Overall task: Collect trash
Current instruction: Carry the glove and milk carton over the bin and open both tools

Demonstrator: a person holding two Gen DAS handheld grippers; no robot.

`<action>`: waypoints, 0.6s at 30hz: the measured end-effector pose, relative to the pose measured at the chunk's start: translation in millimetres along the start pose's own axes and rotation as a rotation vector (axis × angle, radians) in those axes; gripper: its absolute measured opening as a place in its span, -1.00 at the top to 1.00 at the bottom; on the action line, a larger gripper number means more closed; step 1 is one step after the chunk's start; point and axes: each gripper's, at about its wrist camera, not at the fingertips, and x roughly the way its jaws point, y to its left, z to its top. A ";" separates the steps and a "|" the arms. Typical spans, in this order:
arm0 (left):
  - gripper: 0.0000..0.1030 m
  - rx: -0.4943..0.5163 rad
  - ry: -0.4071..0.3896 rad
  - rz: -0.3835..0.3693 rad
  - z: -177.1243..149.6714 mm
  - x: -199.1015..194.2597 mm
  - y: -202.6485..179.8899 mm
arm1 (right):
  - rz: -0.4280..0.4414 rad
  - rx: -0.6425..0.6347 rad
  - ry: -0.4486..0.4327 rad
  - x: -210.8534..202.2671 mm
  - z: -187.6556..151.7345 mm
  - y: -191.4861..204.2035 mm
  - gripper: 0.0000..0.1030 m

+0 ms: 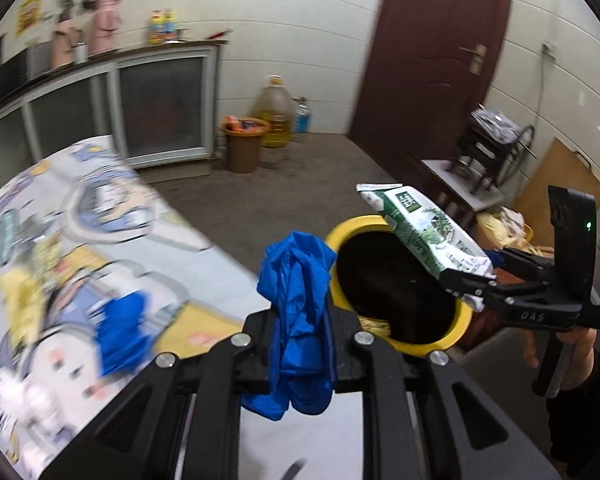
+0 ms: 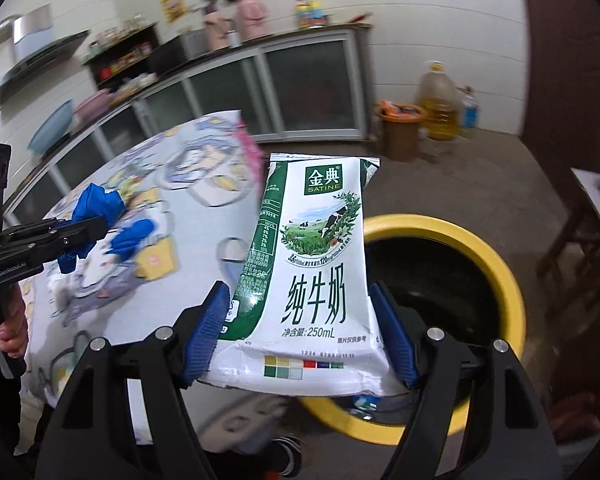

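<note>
1. Your left gripper point(image 1: 300, 344) is clamped on a crumpled blue bag point(image 1: 298, 320). The bag bunches up between the pads and hangs below them.
2. Your right gripper point(image 2: 300, 320) is clamped across the lower end of a flattened milk carton point(image 2: 312, 264). Its blue pads point(image 2: 206, 332) press on the two side edges. The carton's long axis runs along the fingers, toward 12 o'clock in the right wrist view.
3. The yellow-rimmed bin point(image 1: 464, 316) stands on the floor, just past the table point(image 1: 220, 276) edge. From the left gripper its mouth opens at about 1 o'clock, close ahead. From the right gripper it sits at about 2 o'clock, behind and partly under the carton.
4. In the left view the carton reaches over the far side of the bin's mouth, while the blue bag looks to be at the near rim, not yet over the opening. So the right hand looks nearer to a clean drop; I judge the left needs to go a little further toward 1 o'clock first.
5. A second blue bag point(image 2: 134, 234) lies on the table, at 10 o'clock from the right gripper.
6. Farther off, a brown bin point(image 1: 242, 144) stands by the cabinets at 12 o'clock.
</note>
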 end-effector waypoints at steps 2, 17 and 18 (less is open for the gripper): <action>0.70 0.016 0.011 -0.026 8.7 18.5 -13.1 | -0.013 0.025 0.004 -1.1 -4.8 -16.2 -0.34; 0.32 0.055 0.129 -0.165 24.0 132.1 -80.0 | -0.161 0.175 0.034 8.1 -35.4 -88.8 0.73; 0.13 0.050 0.129 -0.165 23.6 133.9 -81.2 | -0.163 0.179 0.032 5.8 -37.3 -89.6 0.72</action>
